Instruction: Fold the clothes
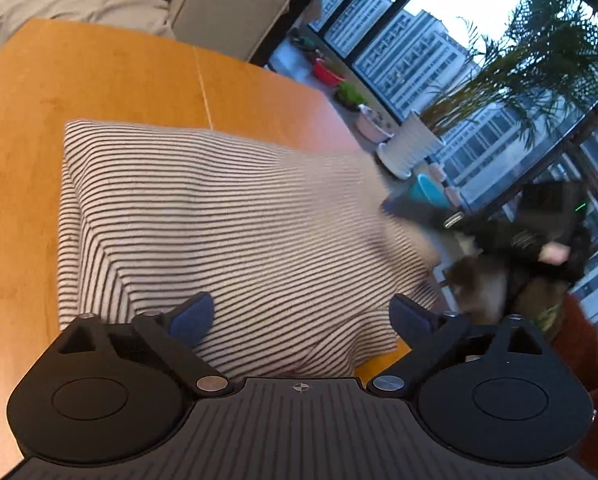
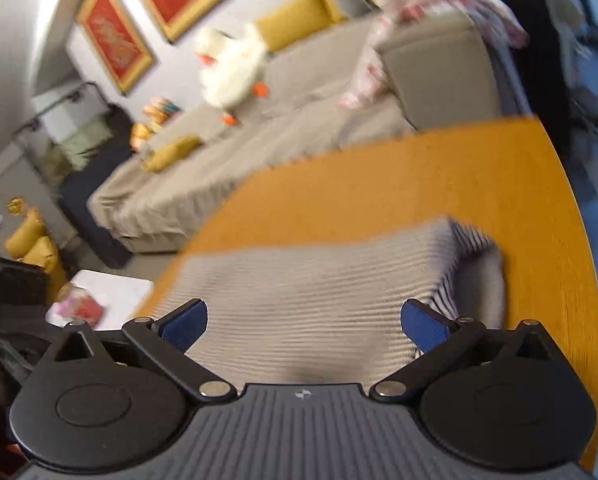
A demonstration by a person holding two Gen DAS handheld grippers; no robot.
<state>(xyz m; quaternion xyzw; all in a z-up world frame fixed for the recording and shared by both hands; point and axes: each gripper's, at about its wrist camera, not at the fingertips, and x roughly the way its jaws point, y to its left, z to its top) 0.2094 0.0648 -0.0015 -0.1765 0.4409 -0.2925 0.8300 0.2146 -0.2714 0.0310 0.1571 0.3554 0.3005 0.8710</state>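
A soft, finely striped knit garment [image 1: 227, 232] lay folded into a thick rectangle on the smooth orange wooden table [image 1: 99, 80]. The left gripper [image 1: 301, 320] hovered over its near edge, blue pads spread wide, gripping nothing. The right gripper [image 2: 303, 326] hovered likewise, wide open and empty.

A folded striped garment [image 1: 227, 232] lies on the wooden table [image 1: 99, 88]. My left gripper [image 1: 303, 316] sits at its near edge, fingers spread to either side above it. My right gripper [image 2: 303, 320] is over the cloth from another side. Beyond the table stands a sofa [image 2: 299, 112], with a plush goose [image 2: 231, 72] on its seat.
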